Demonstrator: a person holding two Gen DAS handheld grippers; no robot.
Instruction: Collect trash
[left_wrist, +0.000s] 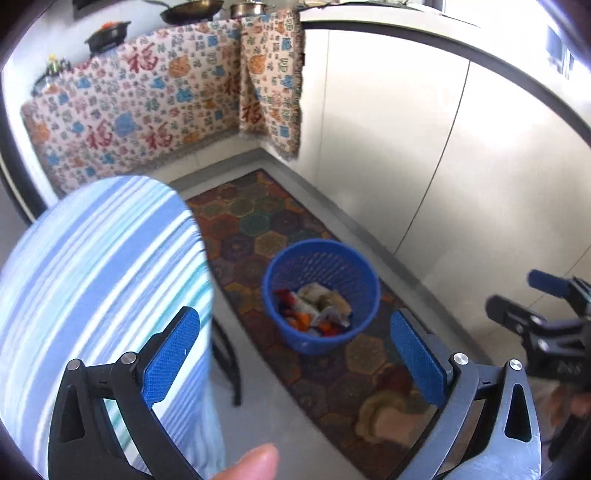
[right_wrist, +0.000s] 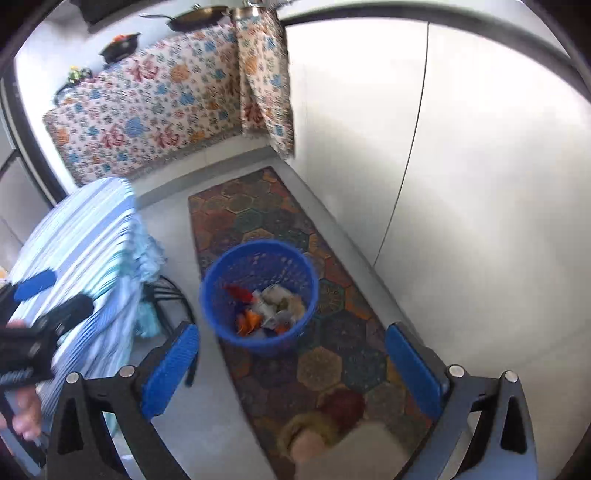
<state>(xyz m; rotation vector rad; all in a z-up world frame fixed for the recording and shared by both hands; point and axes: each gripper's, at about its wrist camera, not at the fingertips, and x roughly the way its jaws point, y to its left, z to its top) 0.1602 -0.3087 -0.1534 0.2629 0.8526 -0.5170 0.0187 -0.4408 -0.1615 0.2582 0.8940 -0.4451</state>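
Cabinet fronts (left_wrist: 424, 147), pale and glossy, fill the right side of both wrist views, meeting the grey floor (left_wrist: 266, 417) at a dark plinth. Patterned cloth (left_wrist: 147, 107) with red characters drapes over the counter at the far end and wraps the corner. Striped blue-and-white cloth (left_wrist: 92, 280) covers a table at the left; dark chair legs (right_wrist: 173, 295) show beneath its edge. Hexagon-patterned runner rug (left_wrist: 258, 221) lies along the floor beside the cabinets.

Blue mesh wastebasket (left_wrist: 321, 295) stands upright on the rug, roughly mid-length. Trash (left_wrist: 317, 306) lies in its bottom: crumpled pale wrappers with red and orange scraps.

Left gripper (left_wrist: 295, 354): jaws spread wide, nothing between the blue pads; basket sits in the gap, well below. Thumb tip shows at the lower edge.

Right gripper (right_wrist: 291, 363): jaws likewise wide apart, holding nothing, above the rug with the basket just ahead. Each gripper appears at the side edge of the other's view.

Pans (left_wrist: 192, 9) rest on the counter at top.
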